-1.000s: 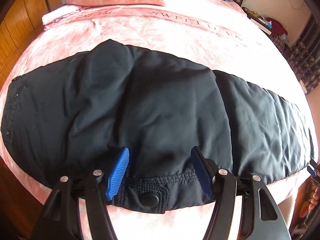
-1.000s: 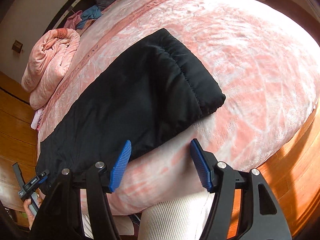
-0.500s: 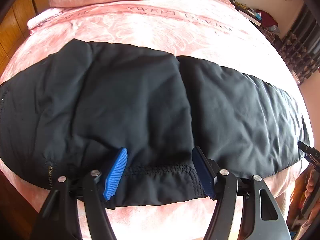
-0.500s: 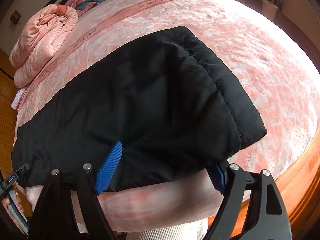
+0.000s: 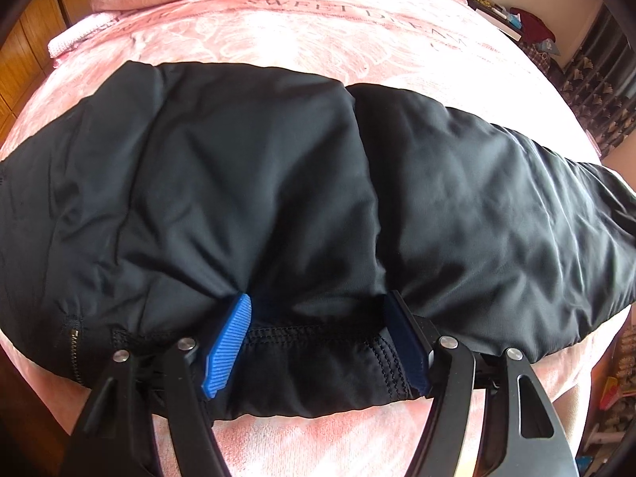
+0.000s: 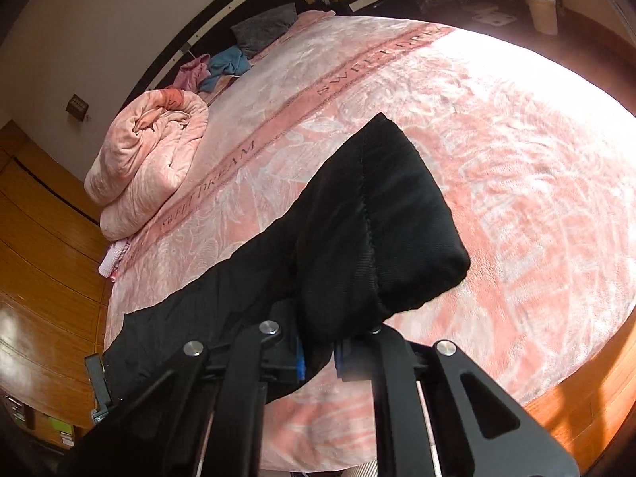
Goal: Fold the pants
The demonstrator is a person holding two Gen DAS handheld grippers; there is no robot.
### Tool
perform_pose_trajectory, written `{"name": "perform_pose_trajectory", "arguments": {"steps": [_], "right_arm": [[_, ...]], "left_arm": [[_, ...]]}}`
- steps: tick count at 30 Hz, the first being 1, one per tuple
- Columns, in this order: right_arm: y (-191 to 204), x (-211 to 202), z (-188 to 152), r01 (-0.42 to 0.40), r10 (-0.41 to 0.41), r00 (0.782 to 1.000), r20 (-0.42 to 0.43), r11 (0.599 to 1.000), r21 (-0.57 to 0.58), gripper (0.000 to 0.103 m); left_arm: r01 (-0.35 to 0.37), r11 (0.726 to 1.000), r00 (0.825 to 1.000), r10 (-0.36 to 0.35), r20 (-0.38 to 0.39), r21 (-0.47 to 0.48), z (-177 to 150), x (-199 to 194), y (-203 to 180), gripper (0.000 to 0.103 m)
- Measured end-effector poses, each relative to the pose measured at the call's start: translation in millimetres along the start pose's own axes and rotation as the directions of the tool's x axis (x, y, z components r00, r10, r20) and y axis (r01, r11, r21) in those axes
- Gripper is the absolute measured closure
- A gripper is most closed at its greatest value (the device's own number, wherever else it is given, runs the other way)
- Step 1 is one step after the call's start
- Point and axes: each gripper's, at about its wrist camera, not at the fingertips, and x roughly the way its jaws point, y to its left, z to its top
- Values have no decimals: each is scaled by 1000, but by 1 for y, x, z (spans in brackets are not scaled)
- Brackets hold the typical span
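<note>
Black padded pants (image 5: 278, 198) lie lengthwise across a pink bed, folded leg on leg. My left gripper (image 5: 318, 338) is open, its blue pads (image 5: 228, 348) straddling the stitched waistband at the near edge. The pants also show in the right wrist view (image 6: 377, 238), where my right gripper (image 6: 318, 357) is shut on the cuff end of the legs and has lifted it off the bedspread. The right pads are mostly hidden by fabric.
The pink bedspread (image 5: 318, 39) is printed "SWEET DREAM". A rolled pink blanket (image 6: 147, 163) sits at the head of the bed beside a dark pillow (image 6: 266, 28) and loose clothes. Wooden wardrobes (image 6: 35, 258) line the left side. Wooden floor (image 6: 588, 397) lies right of the bed.
My right gripper advanced onto the leg cuffs, closed on them and lifted them. My left gripper pushed further onto the waistband, staying open.
</note>
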Motion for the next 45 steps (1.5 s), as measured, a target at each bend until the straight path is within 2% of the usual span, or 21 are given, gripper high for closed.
{"name": "perform_pose_trajectory", "arguments": {"steps": [3, 6, 11, 14, 16, 18, 20, 23, 25, 30, 34, 40, 42, 45], "right_arm": [[8, -15, 16, -7, 7, 1000, 13, 1000, -30, 95], [-2, -27, 29, 27, -27, 999, 27, 999, -17, 95], [-62, -41, 38, 163, -172, 982, 74, 980, 118, 95], [-97, -38, 28, 222, -236, 970, 53, 955, 195, 95], [-96, -30, 17, 272, -283, 958, 40, 947, 171, 95], [-71, -30, 12, 345, -349, 934, 72, 937, 64, 95], [-39, -34, 11, 356, -349, 929, 126, 934, -31, 95], [23, -41, 11, 332, -296, 934, 198, 926, -182, 95], [66, -38, 7, 284, -230, 950, 211, 917, -279, 94], [154, -4, -22, 189, -130, 980, 150, 847, -497, 94], [206, 38, -54, 96, -87, 995, 44, 786, -610, 94], [257, 97, -109, 50, -142, 988, -64, 680, -732, 93], [264, 114, -128, 19, -156, 982, -110, 655, -755, 93], [267, 131, -151, 23, -205, 970, -126, 601, -799, 93]], "left_arm": [[16, 1000, 1000, -16, 5, -1, 1, -3, -8, 33], [57, 998, 998, -57, 0, 12, 7, -3, -22, 33], [159, 984, 987, -158, -24, 85, 7, 6, -66, 32], [158, 976, 987, -157, -22, 152, 1, 9, -90, 27], [124, 975, 992, -125, -8, 183, -2, 8, -95, 27], [138, 975, 990, -139, -6, 175, -3, 4, -90, 27], [149, 980, 989, -150, -2, 131, -1, -4, -76, 28], [102, 990, 993, -106, 43, 94, 3, -17, -54, 28], [44, 996, 996, -50, 74, 73, 4, -25, -36, 28], [-8, 999, 994, 13, 111, -42, 1, -41, 18, 28], [-57, 994, 993, 67, 95, -97, -2, -41, 49, 28], [-95, 982, 990, 110, 85, -165, -8, -43, 90, 28], [-98, 978, 990, 115, 84, -185, -8, -44, 100, 28], [-107, 975, 989, 125, 82, -194, -11, -46, 111, 28]]}}
